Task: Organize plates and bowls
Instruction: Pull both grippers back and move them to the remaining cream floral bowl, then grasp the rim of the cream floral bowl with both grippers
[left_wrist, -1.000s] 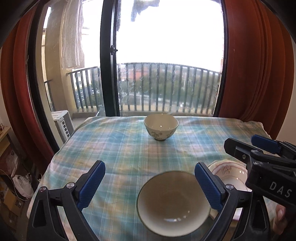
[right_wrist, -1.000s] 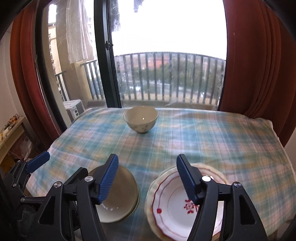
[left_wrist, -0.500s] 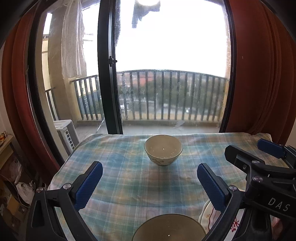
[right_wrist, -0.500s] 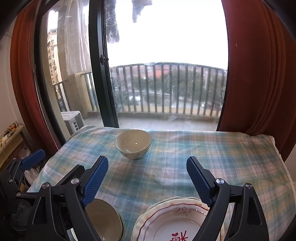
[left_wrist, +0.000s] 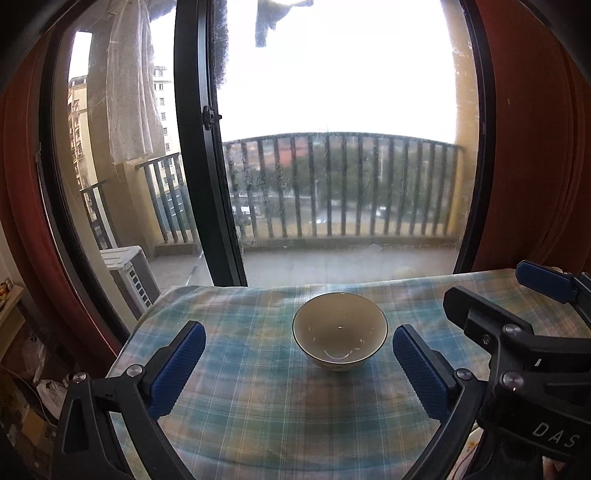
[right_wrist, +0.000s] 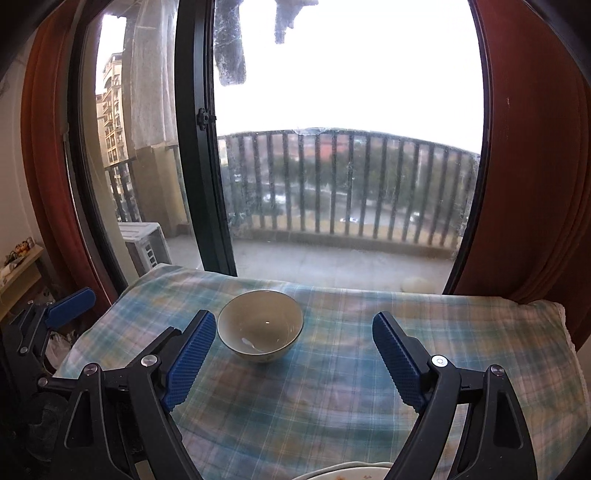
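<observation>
On the checked tablecloth: a cream bowl stands upright toward the far edge, alone on that stretch of cloth.
Cut off: only a sliver of a plate rim shows at the bottom edge of the right wrist view; its pattern is too clipped to make out.
Hard to make out: something pale lies low on the bowl's inner wall in both views; whether it is a mark or a glint cannot be told. The sky beyond the balcony railing is blown out white.
Left gripper: released, its blue pads spread wide with nothing between them. The bowl sits just past the fingertips, right of the midline and nearer the right pad, not touching.
Right gripper: also spread wide and holding nothing. The bowl lies ahead of it, left of the midline, seemingly just beside the left pad; contact cannot be judged.
Grippers together: the right gripper's black frame fills the right edge of the left wrist view.
Backdrop: red curtains flank the glass door.
</observation>
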